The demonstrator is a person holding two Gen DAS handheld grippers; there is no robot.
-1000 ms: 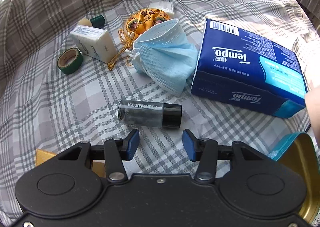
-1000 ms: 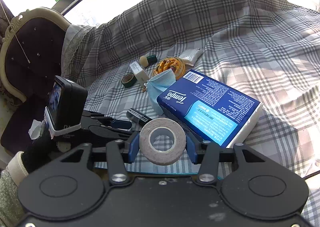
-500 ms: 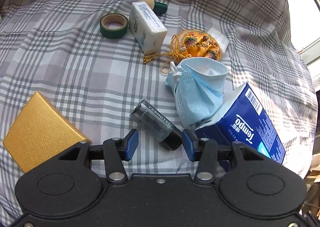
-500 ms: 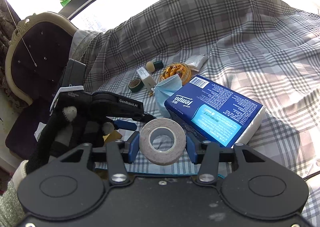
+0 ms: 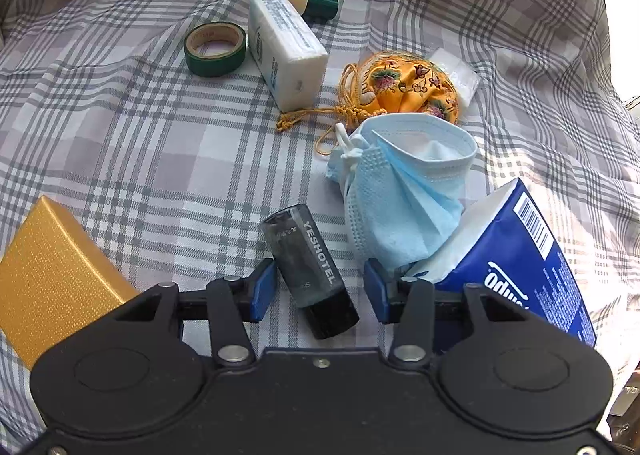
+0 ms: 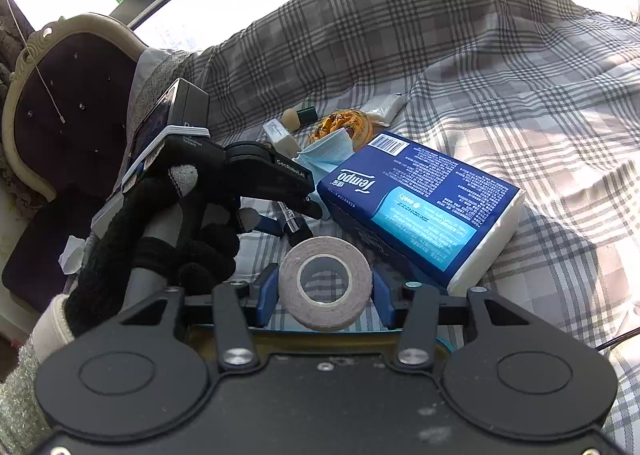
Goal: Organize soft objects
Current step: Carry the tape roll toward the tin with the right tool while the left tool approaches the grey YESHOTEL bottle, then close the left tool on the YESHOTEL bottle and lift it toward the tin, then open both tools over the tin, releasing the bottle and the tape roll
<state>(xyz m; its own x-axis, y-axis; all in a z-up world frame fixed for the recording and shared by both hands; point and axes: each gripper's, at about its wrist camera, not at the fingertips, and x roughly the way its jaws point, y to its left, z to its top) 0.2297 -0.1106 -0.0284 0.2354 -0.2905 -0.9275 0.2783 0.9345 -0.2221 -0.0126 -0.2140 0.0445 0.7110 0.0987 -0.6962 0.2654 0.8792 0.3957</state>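
My left gripper (image 5: 320,291) points down at the plaid cloth (image 5: 160,159). It is open, and a dark YESHOTEL bottle (image 5: 308,267) lies between its blue pads with small gaps on both sides. A blue face mask (image 5: 400,191) lies just beyond, against a blue Tempo tissue pack (image 5: 520,263). An orange embroidered pouch (image 5: 408,85) sits farther back. My right gripper (image 6: 325,295) is shut on a grey tape roll (image 6: 325,283), held above the cloth near the tissue pack (image 6: 420,199). In the right wrist view a gloved hand (image 6: 160,223) holds the left gripper over the bottle (image 6: 296,225).
A gold box (image 5: 52,279) lies at the lower left. At the back are a green tape roll (image 5: 215,49), a white tissue packet (image 5: 288,47), a sponge applicator (image 5: 308,1) and a small white packet (image 5: 456,71). A dark padded chair back (image 6: 72,115) stands left.
The left gripper has rolled and moved forward, so the bottle that lay ahead of its tips now lies between the jaws. The right gripper has kept still with the tape roll.
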